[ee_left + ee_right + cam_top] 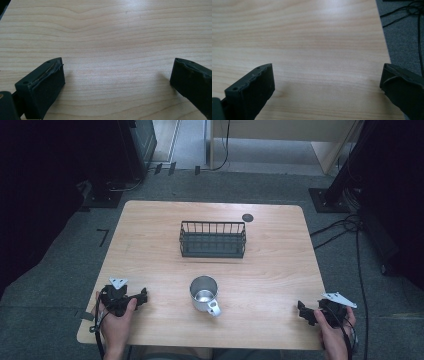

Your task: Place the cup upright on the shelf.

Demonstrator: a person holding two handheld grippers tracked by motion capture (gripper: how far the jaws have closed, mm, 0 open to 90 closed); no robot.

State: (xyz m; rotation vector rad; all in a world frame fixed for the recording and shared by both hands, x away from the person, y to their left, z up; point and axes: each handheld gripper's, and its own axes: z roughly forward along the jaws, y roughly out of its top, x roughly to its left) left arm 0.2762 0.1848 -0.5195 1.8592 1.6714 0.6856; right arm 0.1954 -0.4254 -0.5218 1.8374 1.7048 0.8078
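A metal mug [204,294] stands upright near the table's front middle, its handle turned toward the front right. Behind it, a dark wire basket [213,239] sits at the table's centre. My left gripper [143,298] rests at the front left of the table, held in a hand, well left of the mug. In the left gripper view it [117,75] is open over bare wood. My right gripper [303,312] lies at the front right corner, apart from the mug. In the right gripper view it [327,80] is open with nothing between its jaws.
The wooden table [150,240] has a small dark round disc [247,217] near its back right. Its right edge [384,40] runs close beside my right gripper, with grey carpet and cables [345,227] beyond. Dark stands and furniture stand around the table.
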